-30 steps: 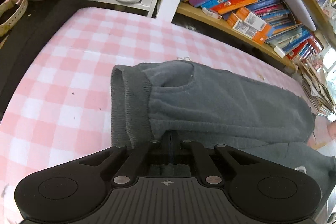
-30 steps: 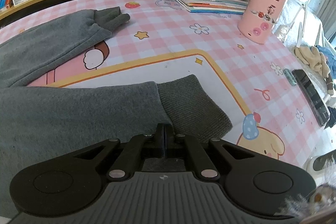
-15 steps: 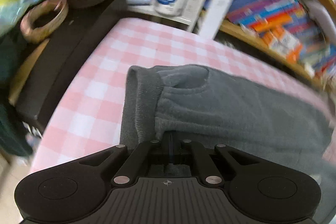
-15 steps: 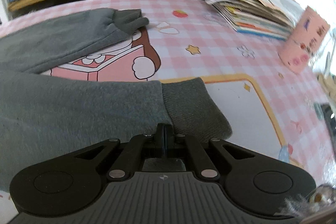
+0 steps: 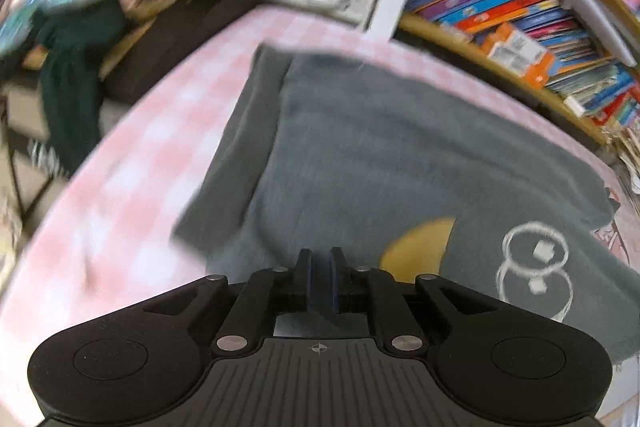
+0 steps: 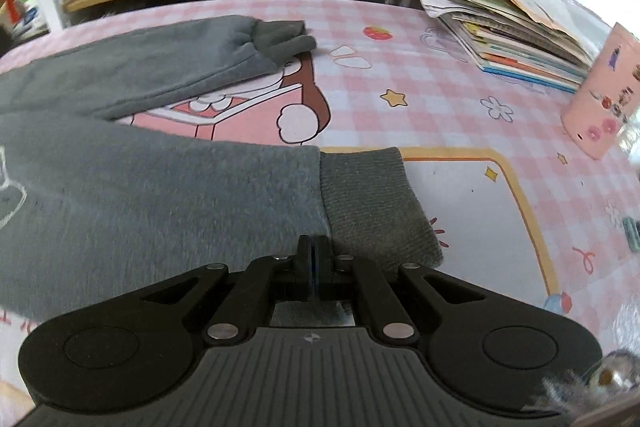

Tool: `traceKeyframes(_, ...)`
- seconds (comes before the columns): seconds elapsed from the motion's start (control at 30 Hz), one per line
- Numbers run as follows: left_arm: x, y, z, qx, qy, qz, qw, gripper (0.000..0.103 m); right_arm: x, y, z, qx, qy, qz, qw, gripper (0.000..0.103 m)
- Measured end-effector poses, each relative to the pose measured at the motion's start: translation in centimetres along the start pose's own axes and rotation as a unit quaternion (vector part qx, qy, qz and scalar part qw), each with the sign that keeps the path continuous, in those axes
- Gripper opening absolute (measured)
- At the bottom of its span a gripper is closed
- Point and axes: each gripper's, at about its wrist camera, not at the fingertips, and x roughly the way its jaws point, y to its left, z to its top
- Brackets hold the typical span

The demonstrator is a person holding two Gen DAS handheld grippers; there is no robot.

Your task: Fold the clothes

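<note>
Grey sweatpants (image 5: 380, 147) lie flat on the pink checked table (image 5: 132, 163), ribbed waistband (image 5: 244, 131) to the left, a yellow and white print showing. My left gripper (image 5: 320, 259) hovers over the near edge; its jaws are opening, a narrow gap shows between the pads, and no cloth is pinched there. In the right wrist view both legs of the sweatpants (image 6: 160, 195) stretch rightwards, far cuff (image 6: 284, 35) and near cuff (image 6: 368, 203). My right gripper (image 6: 314, 247) is shut on the near leg's edge by the cuff seam.
A low bookshelf (image 5: 520, 27) runs along the table's far side. A pile of books (image 6: 512, 39) and a pink cup (image 6: 604, 95) stand at the right. Left of the table are a dark bench and a hanging green cloth (image 5: 72, 75).
The left view swung over the sweatpants, which now lie flatter with the print showing, and the left jaws parted slightly off the fabric. The right gripper rolled a little, still gripping.
</note>
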Motion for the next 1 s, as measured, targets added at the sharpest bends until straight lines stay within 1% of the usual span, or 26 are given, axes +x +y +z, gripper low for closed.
traceKeyframes(0.1,-0.5,0.8,-0.6,-0.030,-0.006,0.002,0.9995,0.010,-0.5,-0.8,-0.6,-0.001,0.006,0.003,1.000,0.000)
traceKeyframes(0.2,-0.8,1.1,-0.8,-0.038,-0.008,0.009,0.9992,0.010,-0.9,-1.3,-1.2,-0.002,0.005,0.006,1.000,0.000)
traceKeyframes(0.3,-1.4,1.2,-0.9,-0.045,-0.013,0.013,0.9988,0.010,-1.3,-1.5,-1.4,-0.003,-0.003,0.017,1.000,0.002)
traceKeyframes(0.33,-1.8,1.1,-0.9,-0.047,-0.017,0.014,0.9987,0.011,-1.5,-1.6,-1.3,0.001,-0.006,0.023,1.000,0.005)
traceKeyframes(0.4,-2.9,1.1,-1.0,-0.049,-0.031,0.016,0.9982,0.013,-2.7,-1.8,-1.4,0.010,-0.023,0.032,0.999,0.020)
traceKeyframes(0.43,-3.5,1.3,-1.1,-0.054,-0.039,0.020,0.9976,0.017,-3.5,-1.8,-1.6,0.014,-0.036,0.027,0.999,0.044)
traceKeyframes(0.47,-4.1,1.5,-1.3,-0.063,-0.047,0.027,0.9965,0.031,-4.4,-1.8,-1.8,0.019,-0.049,0.022,0.998,0.057)
traceKeyframes(0.5,-4.7,2.0,-1.6,-0.077,-0.056,0.039,0.9947,0.046,-5.0,-2.1,-2.1,0.027,-0.059,0.018,0.998,0.058)
traceKeyframes(0.57,-5.6,3.0,-2.0,-0.110,-0.067,0.057,0.9900,0.057,-6.3,-2.6,-2.7,0.044,-0.077,0.010,0.996,0.059)
traceKeyframes(0.67,-5.9,4.7,-2.7,-0.163,-0.064,0.060,0.9827,0.060,-6.5,-3.7,-3.1,0.081,-0.073,0.001,0.994,0.062)
traceKeyframes(0.77,-5.6,5.8,-3.2,-0.198,-0.056,0.064,0.9764,0.060,-5.4,-4.7,-2.9,0.118,-0.046,0.000,0.992,0.061)
traceKeyframes(0.83,-5.4,6.1,-3.3,-0.215,-0.053,0.063,0.9731,0.060,-4.6,-5.2,-3.0,0.144,-0.029,0.007,0.989,0.060)
traceKeyframes(0.9,-5.2,6.0,-3.4,-0.227,-0.052,0.055,0.9709,0.060,-3.9,-5.6,-3.0,0.171,-0.015,0.018,0.985,0.055)
traceKeyframes(0.93,-5.1,6.0,-3.4,-0.229,-0.052,0.051,0.9706,0.060,-3.5,-5.6,-3.1,0.183,-0.009,0.022,0.983,0.050)
traceKeyframes(0.97,-5.0,6.0,-3.3,-0.232,-0.051,0.048,0.9703,0.060,-3.2,-5.7,-3.1,0.194,-0.003,0.026,0.981,0.039)
traceKeyframes(1.0,-4.8,6.0,-3.3,-0.233,-0.051,0.045,0.9701,0.060,-2.9,-5.6,-3.2,0.199,0.000,0.028,0.980,0.032)
